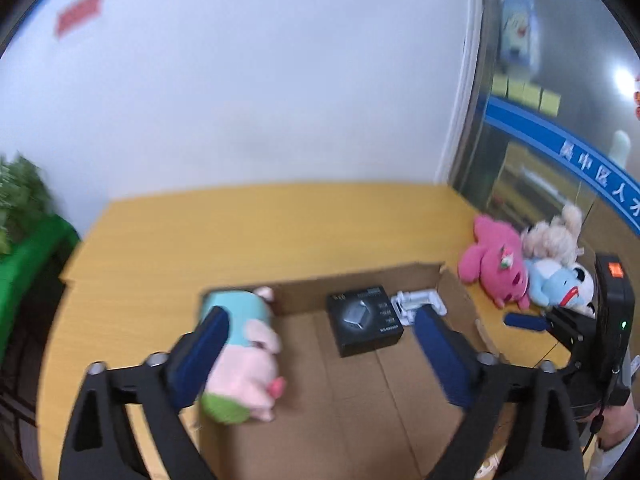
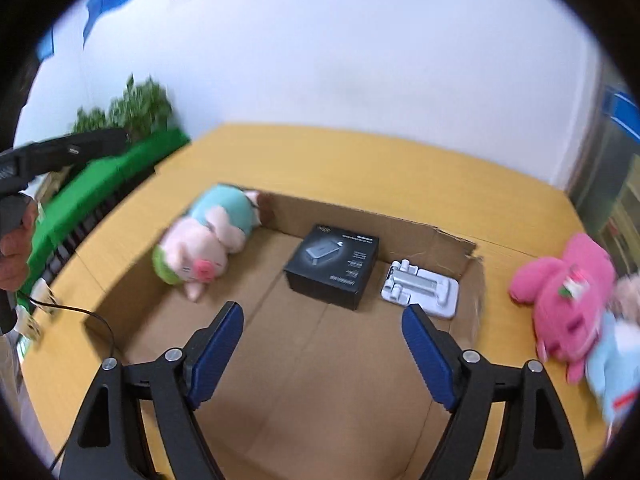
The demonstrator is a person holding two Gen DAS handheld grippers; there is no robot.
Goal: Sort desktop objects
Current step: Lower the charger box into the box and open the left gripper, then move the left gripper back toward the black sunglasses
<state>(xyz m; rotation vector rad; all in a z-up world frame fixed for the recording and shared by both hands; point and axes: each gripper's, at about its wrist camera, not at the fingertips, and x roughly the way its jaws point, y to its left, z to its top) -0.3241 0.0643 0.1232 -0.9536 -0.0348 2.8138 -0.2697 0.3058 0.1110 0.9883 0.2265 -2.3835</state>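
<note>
A shallow cardboard box lies open on the yellow table. At its left end lies a pink pig plush in a teal shirt. A black carton and a white plastic holder rest along the far wall. My left gripper hangs open above the box. Its left finger hides part of the pig without pressing on it. My right gripper is open too, with nothing between its pads. Right of the box lies a pile of plush toys: a pink one, a blue one and a beige one.
A green board and a leafy plant stand past the table's left edge. A glass partition closes the right side, and a white wall stands behind. A dark cable crosses the table's left corner near a person's hand.
</note>
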